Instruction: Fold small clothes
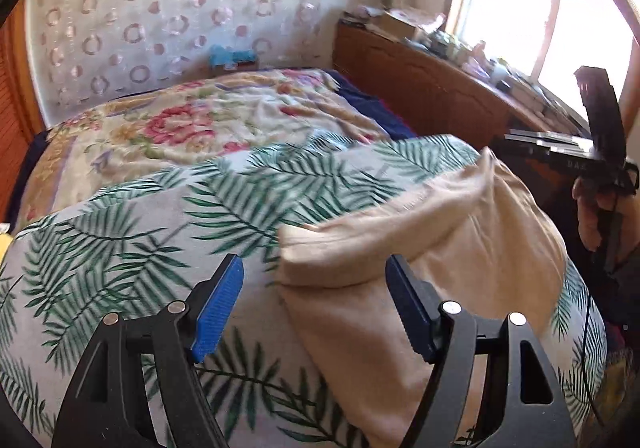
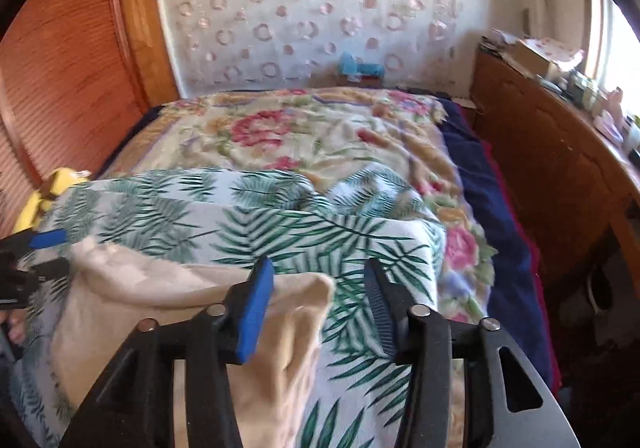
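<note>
A beige garment [image 1: 460,232] lies partly folded on a leaf-print sheet [image 1: 120,248] spread over the bed. My left gripper [image 1: 316,288] hovers open over the garment's folded left edge, its blue pads [image 1: 218,308] apart from the cloth. In the right wrist view the same garment [image 2: 132,300] lies lower left, and its right corner reaches in between the fingers of my right gripper [image 2: 318,304], which stands open without pressing on it. The left gripper [image 2: 50,252] also shows at that view's left edge, by the garment's far corner. The right gripper's body [image 1: 600,116] and a hand [image 1: 592,208] show at right.
A floral blanket [image 2: 300,132] covers the far half of the bed, over a dark blue sheet [image 2: 492,208]. A wooden cabinet [image 2: 540,152] with clutter runs along the right under a window [image 1: 540,8]. A wooden louvred door [image 2: 60,68] and a yellow thing [image 2: 48,192] are at left.
</note>
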`<action>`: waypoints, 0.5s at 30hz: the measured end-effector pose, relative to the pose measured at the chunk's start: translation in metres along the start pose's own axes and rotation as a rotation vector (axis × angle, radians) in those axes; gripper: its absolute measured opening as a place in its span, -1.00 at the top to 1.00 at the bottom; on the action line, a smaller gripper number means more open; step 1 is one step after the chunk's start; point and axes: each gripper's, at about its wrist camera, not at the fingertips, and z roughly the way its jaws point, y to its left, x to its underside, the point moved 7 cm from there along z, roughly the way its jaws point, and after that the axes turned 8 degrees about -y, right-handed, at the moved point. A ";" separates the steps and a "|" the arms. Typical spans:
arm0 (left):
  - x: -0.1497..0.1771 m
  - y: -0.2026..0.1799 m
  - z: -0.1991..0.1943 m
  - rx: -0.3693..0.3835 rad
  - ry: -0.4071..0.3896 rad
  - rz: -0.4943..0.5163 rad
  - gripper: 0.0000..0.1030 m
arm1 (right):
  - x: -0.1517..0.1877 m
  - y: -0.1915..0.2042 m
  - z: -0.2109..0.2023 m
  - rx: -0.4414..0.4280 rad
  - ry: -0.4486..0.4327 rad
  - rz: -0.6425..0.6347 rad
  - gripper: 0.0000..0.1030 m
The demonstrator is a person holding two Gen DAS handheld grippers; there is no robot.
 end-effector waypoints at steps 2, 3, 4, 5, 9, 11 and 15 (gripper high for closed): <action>-0.001 -0.005 0.013 0.005 0.030 0.019 -0.44 | 0.004 0.006 -0.003 -0.013 0.015 -0.018 0.03; -0.003 -0.004 0.021 -0.003 0.039 0.020 -0.42 | 0.009 0.010 -0.008 -0.025 0.029 -0.022 0.03; -0.005 -0.003 0.026 -0.008 0.042 0.016 -0.35 | 0.014 0.012 -0.009 -0.042 0.049 -0.023 0.03; -0.008 0.000 0.032 -0.008 0.045 0.006 -0.10 | 0.018 0.013 -0.009 -0.055 0.070 -0.025 0.03; -0.024 0.028 0.034 -0.153 -0.016 -0.052 0.35 | 0.031 0.015 -0.021 -0.074 0.100 -0.031 0.03; -0.030 0.043 0.029 -0.187 -0.032 -0.103 0.35 | 0.032 0.012 -0.025 -0.086 0.113 -0.019 0.01; -0.026 0.046 0.022 -0.159 -0.012 -0.111 0.30 | 0.037 0.010 -0.024 -0.079 0.132 -0.004 -0.29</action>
